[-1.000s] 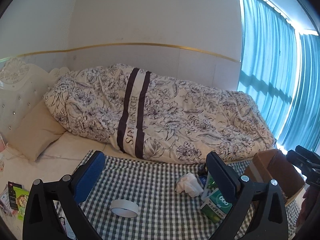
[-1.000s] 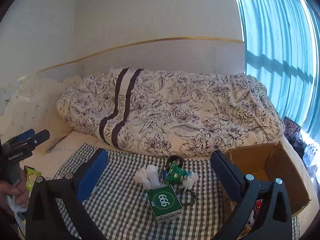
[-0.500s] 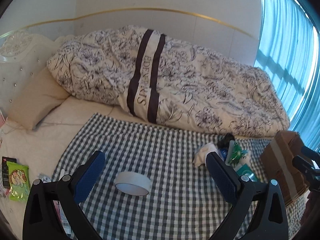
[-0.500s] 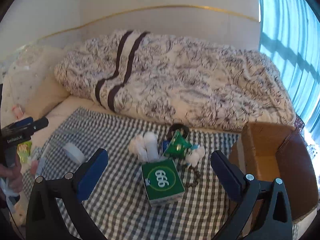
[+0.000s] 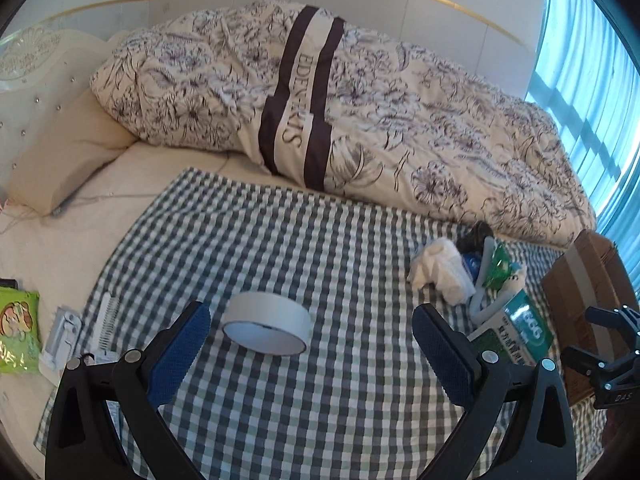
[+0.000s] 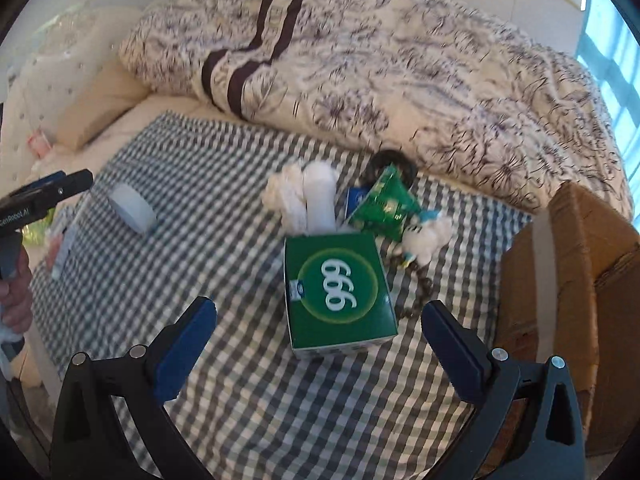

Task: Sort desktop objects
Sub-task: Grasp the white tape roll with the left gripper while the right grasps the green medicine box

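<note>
Left claw point(image 5: 310, 350): spread wide, holding nothing, low over the checked cloth point(image 5: 320, 400).
Tape roll point(image 5: 267, 323): white, on its side on the cloth, just ahead of the left claw, nearer its left finger, not touching it.
Right claw point(image 6: 318, 344): spread wide, holding nothing, above the cloth.
Green box point(image 6: 338, 290): marked 999, flat on the cloth just ahead of the right claw, between the lines of its two fingers, apart from both.
Pile behind the green box: a white rolled cloth point(image 6: 310, 200), a green packet point(image 6: 384, 204), a small white soft toy point(image 6: 426, 236) and a dark bead string point(image 6: 420, 284), all close together; the rolled cloth reaches the box's far edge.
Cardboard box point(image 6: 568, 272): on the bed at the right edge of the cloth, right of the pile.
Left edge of the cloth: a green snack bag point(image 5: 18, 326) and small white items, too unclear to name.
Quilt point(image 5: 340, 104): flowered with dark stripes, bunched along the far side of the bed.
Pillow point(image 5: 68, 156): beige, far left beside the quilt.
</note>
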`<act>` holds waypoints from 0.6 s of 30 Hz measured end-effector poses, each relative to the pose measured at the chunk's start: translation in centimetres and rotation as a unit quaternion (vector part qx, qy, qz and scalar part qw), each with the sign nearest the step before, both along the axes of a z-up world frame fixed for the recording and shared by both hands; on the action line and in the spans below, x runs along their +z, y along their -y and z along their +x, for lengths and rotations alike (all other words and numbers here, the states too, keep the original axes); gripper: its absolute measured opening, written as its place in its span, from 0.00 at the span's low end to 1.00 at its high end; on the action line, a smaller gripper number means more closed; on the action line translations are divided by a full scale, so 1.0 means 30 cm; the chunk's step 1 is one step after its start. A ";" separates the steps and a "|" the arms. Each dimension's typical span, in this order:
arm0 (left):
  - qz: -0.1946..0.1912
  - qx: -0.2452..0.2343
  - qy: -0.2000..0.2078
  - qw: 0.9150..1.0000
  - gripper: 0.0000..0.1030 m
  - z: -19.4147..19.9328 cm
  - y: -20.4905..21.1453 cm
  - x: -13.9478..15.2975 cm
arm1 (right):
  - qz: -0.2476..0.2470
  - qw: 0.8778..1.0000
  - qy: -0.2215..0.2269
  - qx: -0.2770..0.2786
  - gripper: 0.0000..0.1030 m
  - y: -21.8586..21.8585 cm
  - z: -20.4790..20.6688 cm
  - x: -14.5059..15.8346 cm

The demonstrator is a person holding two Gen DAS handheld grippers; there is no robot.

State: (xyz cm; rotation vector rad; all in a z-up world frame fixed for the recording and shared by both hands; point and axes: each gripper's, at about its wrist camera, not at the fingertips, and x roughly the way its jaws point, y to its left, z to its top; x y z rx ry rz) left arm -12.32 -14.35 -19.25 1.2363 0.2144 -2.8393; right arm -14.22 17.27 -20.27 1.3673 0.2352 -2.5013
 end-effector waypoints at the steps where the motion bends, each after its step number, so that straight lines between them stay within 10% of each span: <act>1: 0.001 -0.001 0.003 1.000 1.00 -0.001 0.000 -0.011 | 0.002 1.000 0.005 0.003 1.00 0.000 -0.004 -0.013; 18: 0.032 0.001 0.076 0.997 1.00 -0.075 0.011 -0.199 | 0.009 0.997 0.073 0.002 1.00 -0.023 -0.108 -0.217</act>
